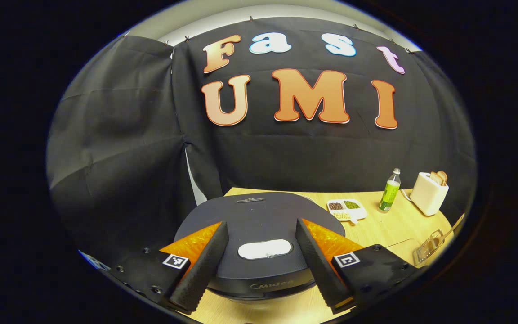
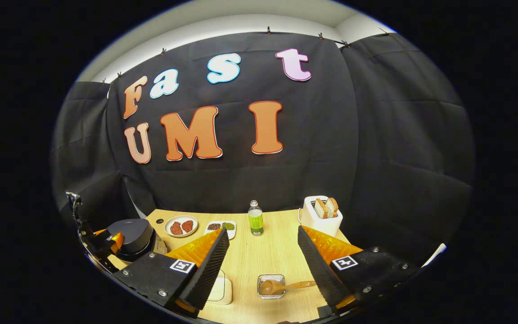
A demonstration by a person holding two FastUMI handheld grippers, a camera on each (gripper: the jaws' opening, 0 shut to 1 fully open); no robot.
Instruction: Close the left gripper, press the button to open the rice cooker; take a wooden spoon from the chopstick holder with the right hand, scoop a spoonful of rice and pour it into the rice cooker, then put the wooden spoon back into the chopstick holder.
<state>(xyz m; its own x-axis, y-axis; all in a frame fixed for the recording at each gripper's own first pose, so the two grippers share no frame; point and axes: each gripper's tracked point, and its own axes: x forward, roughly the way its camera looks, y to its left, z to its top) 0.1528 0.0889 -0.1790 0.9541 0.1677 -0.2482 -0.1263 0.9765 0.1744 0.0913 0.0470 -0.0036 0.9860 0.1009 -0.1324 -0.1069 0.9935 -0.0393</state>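
Directly ahead in the left gripper view sits the rice cooker (image 1: pixel 259 229), dark and round, lid down, on the wooden table (image 1: pixel 385 227); its pale oval button (image 1: pixel 265 249) lies on the near part of the lid, between the fingers of the left gripper (image 1: pixel 261 263), which stand wide apart and hold nothing; whether they touch the lid I cannot tell. Right of the cooker lies a white divided dish (image 1: pixel 346 209) of dark and green grains; farther right stand a green bottle (image 1: pixel 389 191) and a white toaster (image 1: pixel 429 192) with bread in it; a metal utensil (image 1: pixel 430 245) lies at the near right edge.

In the right gripper view the wooden spoon (image 2: pixel 281 286) rests with its bowl in a small glass container (image 2: pixel 271 286), handle pointing right, between the spread, empty fingers of the right gripper (image 2: pixel 263 270); a white object (image 2: pixel 221 290) sits just left of the container, partly hidden by a finger; the cooker stands at the far left, with a plate (image 2: pixel 180 226) of reddish pieces beside it.
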